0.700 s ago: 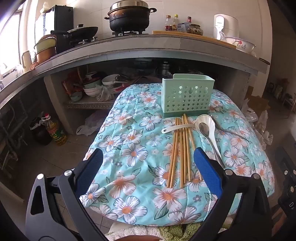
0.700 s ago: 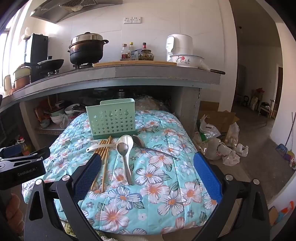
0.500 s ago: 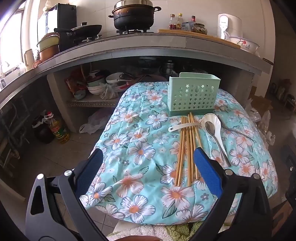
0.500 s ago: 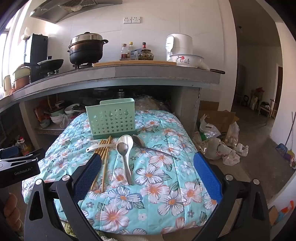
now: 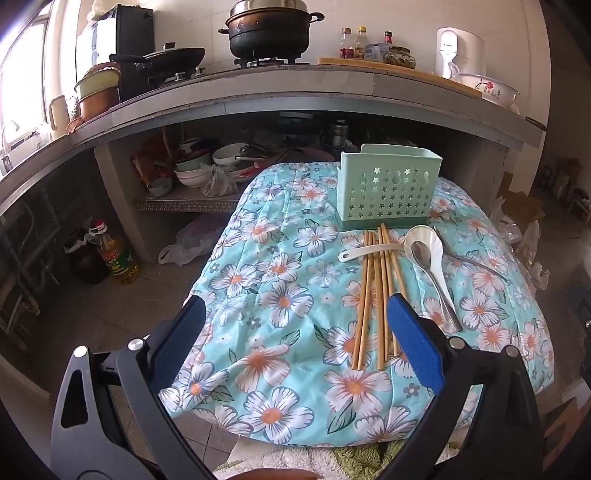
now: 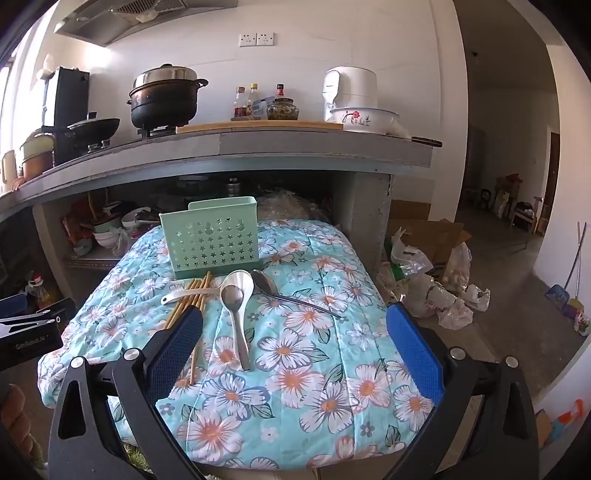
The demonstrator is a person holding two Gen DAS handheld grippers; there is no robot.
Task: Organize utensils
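A mint-green perforated utensil holder (image 5: 388, 188) (image 6: 214, 240) stands upright at the far end of the floral-covered table (image 5: 280, 295) (image 6: 303, 354). In front of it lie several wooden chopsticks (image 5: 376, 295) (image 6: 192, 299), a small white spoon (image 5: 364, 252) (image 6: 184, 293) across them, a white ladle (image 5: 430, 254) (image 6: 240, 295) with a metal spoon (image 5: 432, 280) (image 6: 236, 325) in it, and another metal spoon (image 5: 465, 258) (image 6: 288, 291). My left gripper (image 5: 295, 343) is open and empty, near the table's front left. My right gripper (image 6: 295, 347) is open and empty above the near edge.
A concrete counter (image 5: 332, 92) (image 6: 295, 144) with a black pot (image 5: 269, 27) (image 6: 164, 98), bottles and a white cooker overhangs behind the table. Bowls fill the shelf beneath (image 5: 207, 166). An oil bottle (image 5: 114, 254) stands on the floor left. Bags and a carton (image 6: 428, 258) lie right.
The left gripper has shifted left and back a little, so the utensils now sit further right in its view. The right gripper has hardly moved. Both stay open.
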